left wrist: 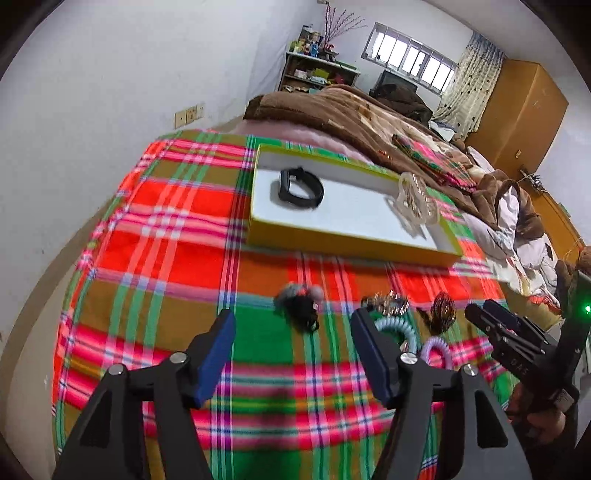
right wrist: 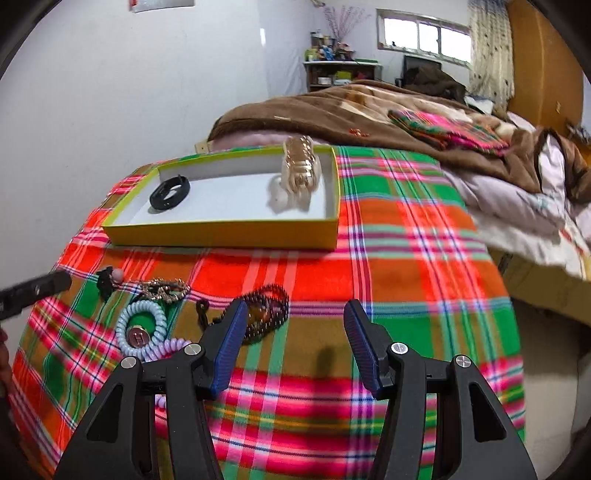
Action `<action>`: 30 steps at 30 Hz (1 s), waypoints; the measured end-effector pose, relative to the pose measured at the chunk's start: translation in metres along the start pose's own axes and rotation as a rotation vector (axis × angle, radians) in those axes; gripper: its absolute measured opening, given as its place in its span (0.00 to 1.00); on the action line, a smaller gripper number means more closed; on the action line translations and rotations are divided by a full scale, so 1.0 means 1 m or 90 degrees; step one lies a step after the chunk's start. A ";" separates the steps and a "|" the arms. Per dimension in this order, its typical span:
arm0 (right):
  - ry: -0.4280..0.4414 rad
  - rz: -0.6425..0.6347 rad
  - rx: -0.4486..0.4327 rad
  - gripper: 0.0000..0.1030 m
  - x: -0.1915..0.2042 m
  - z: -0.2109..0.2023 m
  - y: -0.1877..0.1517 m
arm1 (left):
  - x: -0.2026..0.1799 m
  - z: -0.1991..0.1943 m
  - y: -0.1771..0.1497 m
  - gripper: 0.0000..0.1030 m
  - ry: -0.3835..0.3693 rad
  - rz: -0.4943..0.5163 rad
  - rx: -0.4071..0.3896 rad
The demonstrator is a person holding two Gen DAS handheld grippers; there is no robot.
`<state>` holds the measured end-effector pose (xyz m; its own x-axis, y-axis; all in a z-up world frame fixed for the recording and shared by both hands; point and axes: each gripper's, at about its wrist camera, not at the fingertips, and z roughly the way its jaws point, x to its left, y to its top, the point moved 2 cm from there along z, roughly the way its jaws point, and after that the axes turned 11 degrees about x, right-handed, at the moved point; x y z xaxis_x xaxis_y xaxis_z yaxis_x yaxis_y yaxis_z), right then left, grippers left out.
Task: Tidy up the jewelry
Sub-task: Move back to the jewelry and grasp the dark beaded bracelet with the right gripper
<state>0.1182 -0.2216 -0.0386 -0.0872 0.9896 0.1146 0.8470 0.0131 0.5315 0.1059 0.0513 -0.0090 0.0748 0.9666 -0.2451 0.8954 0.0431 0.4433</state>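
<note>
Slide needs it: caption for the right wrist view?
Open right claw above plaid cloth; yellow tray already holds two pieces.

A plaid cloth (right wrist: 388,236) spreads under and ahead of the fingers. Beyond it lies a brown blanket (right wrist: 332,107) — rumpled, with a folded plaid cloth (right wrist: 450,129) on top. Far ahead stand a cluttered shelf (right wrist: 340,74), a window (right wrist: 421,35) and a curtain (right wrist: 489,51) — a wooden wardrobe (left wrist: 517,107) to the right.
</note>
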 end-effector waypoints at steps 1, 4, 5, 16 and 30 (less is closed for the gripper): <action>0.003 0.005 0.007 0.54 0.001 0.003 -0.001 | 0.001 0.001 -0.003 0.66 0.001 -0.002 0.004; 0.007 0.006 0.022 0.54 0.005 0.010 -0.002 | 0.007 0.003 -0.010 0.66 -0.002 -0.015 0.018; 0.010 0.006 0.024 0.54 0.006 0.012 -0.002 | 0.008 0.004 -0.012 0.66 -0.004 -0.018 0.022; 0.015 0.011 0.042 0.44 0.017 0.025 0.009 | 0.016 0.009 -0.029 0.66 -0.022 -0.012 0.046; 0.019 -0.006 0.046 0.08 0.015 0.024 0.006 | 0.019 0.013 -0.026 0.66 -0.016 -0.015 0.051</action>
<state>0.1346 -0.2033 -0.0540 -0.1107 0.9845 0.1357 0.8818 0.0343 0.4704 0.0893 0.0656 -0.0364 0.0637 0.9591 -0.2758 0.9292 0.0438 0.3669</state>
